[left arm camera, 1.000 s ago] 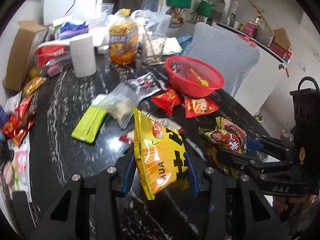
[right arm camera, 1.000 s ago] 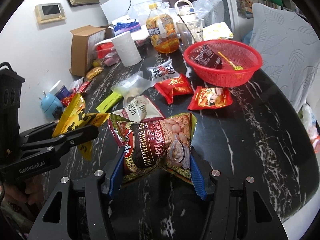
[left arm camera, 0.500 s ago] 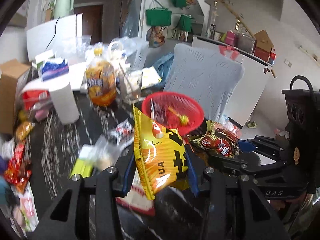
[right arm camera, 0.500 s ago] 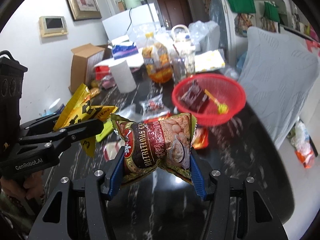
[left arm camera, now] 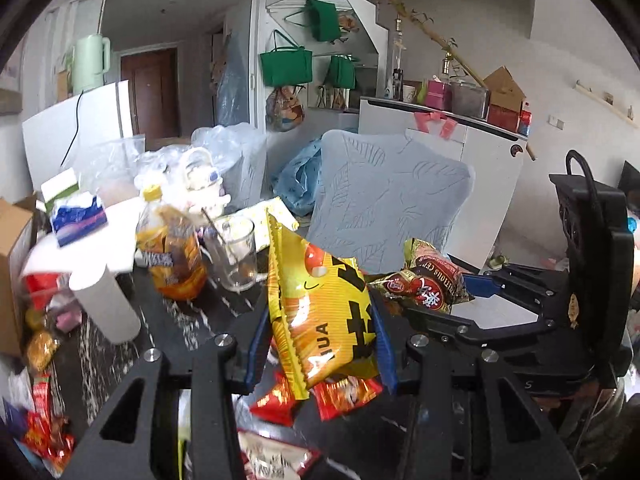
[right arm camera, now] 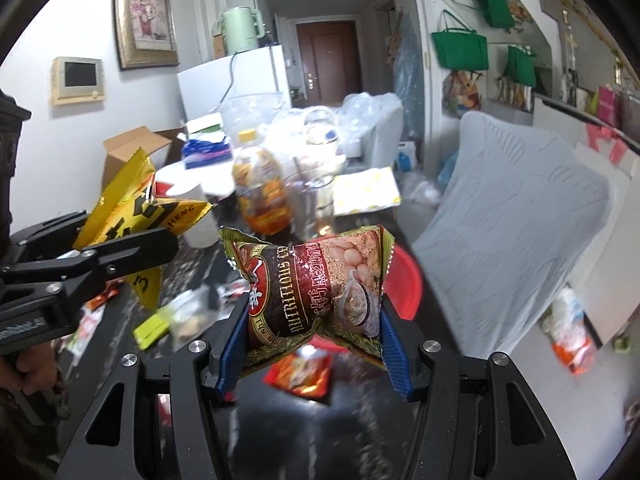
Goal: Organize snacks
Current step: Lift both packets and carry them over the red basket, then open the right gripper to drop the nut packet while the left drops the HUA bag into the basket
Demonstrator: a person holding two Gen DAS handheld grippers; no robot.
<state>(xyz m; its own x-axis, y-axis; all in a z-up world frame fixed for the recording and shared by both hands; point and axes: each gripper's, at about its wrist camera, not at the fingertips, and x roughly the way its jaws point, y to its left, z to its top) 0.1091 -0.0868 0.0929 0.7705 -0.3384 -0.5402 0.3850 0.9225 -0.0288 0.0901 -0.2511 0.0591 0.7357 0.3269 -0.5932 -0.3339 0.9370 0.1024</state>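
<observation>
Two held packets, yellow packet (left arm camera: 320,312), cereal packet (right arm camera: 316,284) hiding red basket (right arm camera: 404,280)

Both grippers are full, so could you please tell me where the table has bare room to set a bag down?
Barest, though blurred: the dark table on the near side of the red basket, right of the red packet. Crowded: the left side, with the green packet, paper roll, bottle and glass.

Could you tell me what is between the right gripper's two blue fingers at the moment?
The brown cereal packet, pinched between the right gripper's fingers; right wrist view.
</observation>
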